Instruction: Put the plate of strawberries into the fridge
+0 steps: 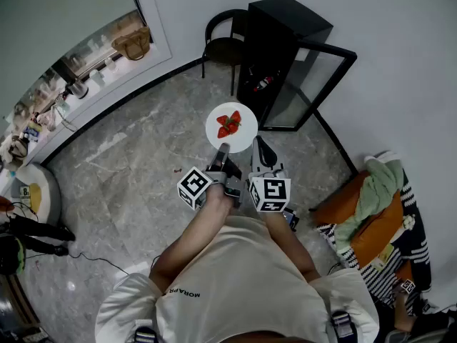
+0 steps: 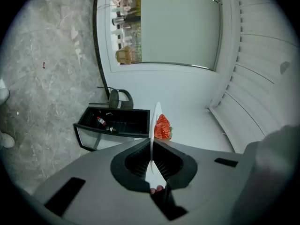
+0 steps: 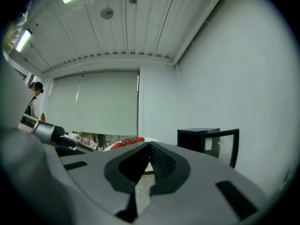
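- Plate (image 1: 245, 136) of strawberries (image 1: 228, 124): held flat in the air over the marble floor (image 1: 136, 170), near the black fridge (image 1: 285, 34).
- Pinched at the near rim by the left gripper (image 1: 222, 151), jaws pressed onto the plate's edge.
- Right gripper (image 1: 258, 146) just beside, jaws pressed together on nothing.
- Glass fridge door (image 1: 314, 84) swung open.

black chair (image 1: 225, 48) by wall (image 1: 400, 56), green cloth (image 1: 378, 188) on orange armchair (image 1: 341, 204)
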The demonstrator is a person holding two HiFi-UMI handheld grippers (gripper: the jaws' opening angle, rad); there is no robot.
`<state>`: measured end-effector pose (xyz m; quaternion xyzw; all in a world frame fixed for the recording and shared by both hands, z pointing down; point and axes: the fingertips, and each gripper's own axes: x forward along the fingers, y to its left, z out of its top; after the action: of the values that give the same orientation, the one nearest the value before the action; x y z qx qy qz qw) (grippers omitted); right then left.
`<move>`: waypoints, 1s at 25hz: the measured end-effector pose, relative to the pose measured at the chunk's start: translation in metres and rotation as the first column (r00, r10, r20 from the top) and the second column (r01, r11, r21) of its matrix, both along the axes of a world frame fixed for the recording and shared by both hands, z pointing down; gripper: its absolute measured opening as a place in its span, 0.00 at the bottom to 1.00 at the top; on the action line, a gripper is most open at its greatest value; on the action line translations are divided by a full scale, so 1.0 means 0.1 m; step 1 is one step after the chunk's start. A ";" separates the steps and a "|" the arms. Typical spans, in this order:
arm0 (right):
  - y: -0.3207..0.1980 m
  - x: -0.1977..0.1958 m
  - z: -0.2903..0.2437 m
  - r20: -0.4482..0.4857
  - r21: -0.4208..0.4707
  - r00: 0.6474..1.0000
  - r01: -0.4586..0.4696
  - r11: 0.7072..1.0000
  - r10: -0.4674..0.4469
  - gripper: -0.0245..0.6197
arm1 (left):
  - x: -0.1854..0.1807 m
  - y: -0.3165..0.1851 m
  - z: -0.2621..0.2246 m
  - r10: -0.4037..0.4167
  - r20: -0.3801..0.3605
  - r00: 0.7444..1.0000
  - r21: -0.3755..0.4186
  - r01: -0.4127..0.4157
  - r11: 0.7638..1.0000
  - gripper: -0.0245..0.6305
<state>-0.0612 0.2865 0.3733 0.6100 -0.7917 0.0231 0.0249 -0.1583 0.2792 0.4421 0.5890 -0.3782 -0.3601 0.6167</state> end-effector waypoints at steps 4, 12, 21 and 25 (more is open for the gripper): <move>-0.04 -0.01 0.01 -0.003 0.007 1.000 0.006 1.000 -0.006 0.06 | 0.01 -0.04 0.02 0.000 0.006 1.000 0.009 0.000 1.000 0.05; -0.06 0.04 0.04 0.004 0.009 1.000 0.012 1.000 -0.012 0.06 | 0.07 -0.05 0.05 -0.003 0.005 1.000 0.005 0.003 1.000 0.05; 0.02 0.20 0.02 0.011 0.013 1.000 0.029 1.000 -0.029 0.06 | 0.22 0.06 0.03 -0.016 0.010 1.000 0.014 0.016 1.000 0.05; 0.17 0.36 0.01 0.009 0.027 0.998 0.058 0.998 -0.058 0.06 | 0.40 0.22 0.00 -0.037 0.015 0.999 0.032 0.037 0.999 0.05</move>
<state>-0.0256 0.3039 0.3745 0.5868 -0.8095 0.0150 0.0134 -0.1182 0.3012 0.4424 0.5944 -0.3881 -0.3726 0.5977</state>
